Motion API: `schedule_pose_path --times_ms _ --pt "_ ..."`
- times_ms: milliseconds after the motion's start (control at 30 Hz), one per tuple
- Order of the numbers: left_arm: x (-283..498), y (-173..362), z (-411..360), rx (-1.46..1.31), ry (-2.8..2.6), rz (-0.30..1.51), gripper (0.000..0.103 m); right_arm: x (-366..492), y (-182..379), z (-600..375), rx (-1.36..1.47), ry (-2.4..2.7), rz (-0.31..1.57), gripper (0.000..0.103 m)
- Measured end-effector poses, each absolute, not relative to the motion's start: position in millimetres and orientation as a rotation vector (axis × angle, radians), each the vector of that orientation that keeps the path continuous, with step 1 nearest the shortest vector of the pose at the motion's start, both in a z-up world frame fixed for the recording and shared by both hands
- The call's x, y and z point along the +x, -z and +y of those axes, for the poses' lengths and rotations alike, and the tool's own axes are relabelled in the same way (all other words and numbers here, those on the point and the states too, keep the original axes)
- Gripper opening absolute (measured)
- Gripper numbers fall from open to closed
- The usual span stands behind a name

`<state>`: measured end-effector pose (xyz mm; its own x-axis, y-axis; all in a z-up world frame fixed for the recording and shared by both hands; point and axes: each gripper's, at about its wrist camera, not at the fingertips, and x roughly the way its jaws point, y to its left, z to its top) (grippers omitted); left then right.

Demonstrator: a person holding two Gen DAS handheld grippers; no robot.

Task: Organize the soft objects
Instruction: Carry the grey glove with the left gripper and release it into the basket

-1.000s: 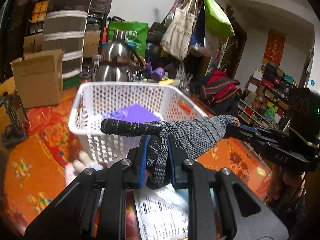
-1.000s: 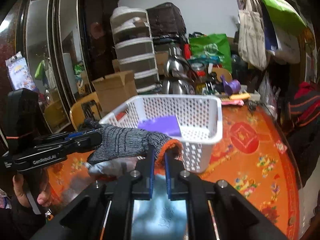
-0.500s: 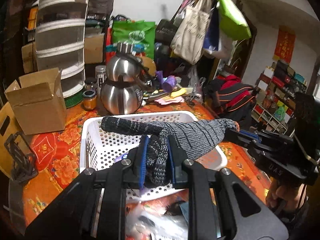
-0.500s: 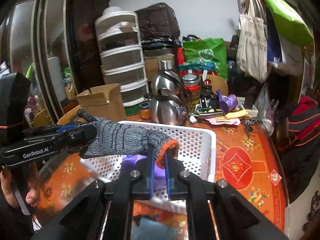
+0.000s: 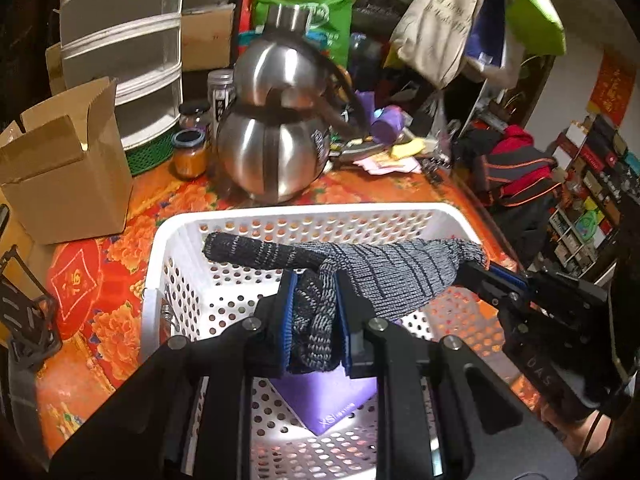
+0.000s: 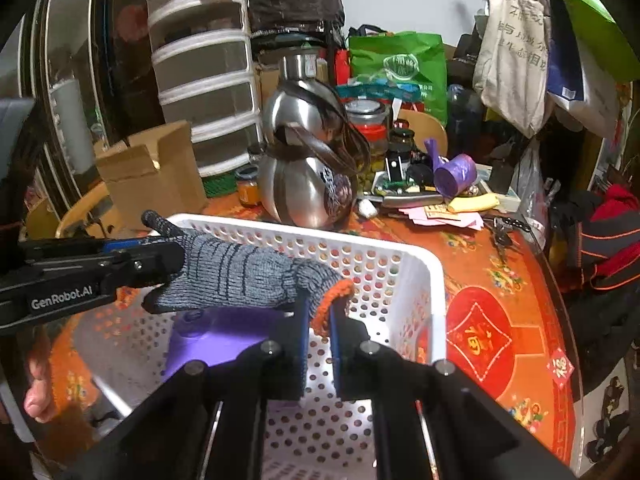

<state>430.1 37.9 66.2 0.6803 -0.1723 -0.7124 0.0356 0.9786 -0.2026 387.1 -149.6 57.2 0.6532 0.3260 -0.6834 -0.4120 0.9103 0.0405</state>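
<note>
**Stretching a knit glove over the white basket**

Holding the grey knit glove (image 5: 384,268) between them, the 2 grippers keep it in the air above the white perforated basket (image 5: 320,216), clear of its floor. The left gripper (image 5: 314,320) is clamped on the bunched finger end; the right gripper (image 6: 320,312) is pinched tight on the orange-edged cuff (image 6: 332,304). The glove's long axis runs roughly level from one gripper to the other, crosswise over the basket. In the left wrist view, 1 finger sticks out to the left and the cuff points right.

Readable writing: "GenRobot.AI" in white on the left gripper's body in the right wrist view, and "DAS" faintly on the right gripper's body in the left wrist view. A purple flat item (image 5: 324,400) on the basket floor carries small white print beginning "XS"; the rest is too small to read. Red medallions (image 6: 478,334) on the orange floral tablecloth (image 6: 500,264) bear a Chinese character. The beige tote bag (image 6: 516,52) has dark characters I cannot make out.

Only the left wrist view shows shelves of small boxes at far right and a red wall hanging (image 5: 612,88). Only the right wrist view shows a purple cup (image 6: 454,174) clearly, a dark glass-fronted cabinet (image 6: 80,100) and the person's fingers (image 6: 38,396) under the left gripper. Both show the steel kettle (image 5: 272,152), the cardboard box (image 5: 64,164) and the drawer tower (image 5: 120,52) behind the basket.
</note>
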Motion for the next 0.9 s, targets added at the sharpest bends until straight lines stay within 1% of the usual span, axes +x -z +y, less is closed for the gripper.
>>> schedule_pose_path --times_ms 367,433,467,500,533,567,600,633,667,700,733,767,833,900 --pt "451 -28 32 -0.098 0.057 0.903 0.018 397 -32 -140 -0.141 -0.422 0.806 0.007" --pt "453 -23 35 -0.116 0.052 0.912 0.025 397 -31 -140 -0.132 -0.432 0.814 0.007" --pt "453 -22 35 -0.117 0.050 0.918 0.032 397 -31 -141 -0.130 -0.432 0.819 0.008" --pt "453 -20 35 -0.113 0.046 0.925 0.044 397 -31 -143 -0.124 -0.427 0.821 0.009" --pt "453 -19 36 -0.109 0.042 0.927 0.050 398 -32 -145 -0.113 -0.425 0.821 0.010" --pt "452 -19 37 -0.108 0.030 0.921 0.059 397 -31 -147 -0.104 -0.425 0.825 0.012" --pt "450 -20 38 -0.112 0.024 0.914 0.064 397 -31 -149 -0.100 -0.422 0.828 0.013" --pt "447 -21 41 -0.122 0.019 0.900 0.066 395 -32 -151 -0.106 -0.411 0.820 0.017" --pt "444 -24 43 -0.127 0.013 0.887 0.069 393 -34 -152 -0.115 -0.398 0.810 0.026" --pt "440 -26 44 -0.127 0.008 0.876 0.072 391 -35 -152 -0.123 -0.388 0.804 0.033" --pt "437 -28 46 -0.124 0.004 0.863 0.072 390 -37 -154 -0.127 -0.386 0.802 0.047" --pt "434 -30 46 -0.111 -0.006 0.856 0.073 389 -38 -155 -0.129 -0.384 0.797 0.055" --pt "430 -33 46 -0.081 -0.022 0.849 0.076 385 -44 -161 -0.118 -0.378 0.782 0.057" --pt "424 -38 48 -0.070 -0.027 0.838 0.081 383 -46 -166 -0.098 -0.395 0.786 0.064"
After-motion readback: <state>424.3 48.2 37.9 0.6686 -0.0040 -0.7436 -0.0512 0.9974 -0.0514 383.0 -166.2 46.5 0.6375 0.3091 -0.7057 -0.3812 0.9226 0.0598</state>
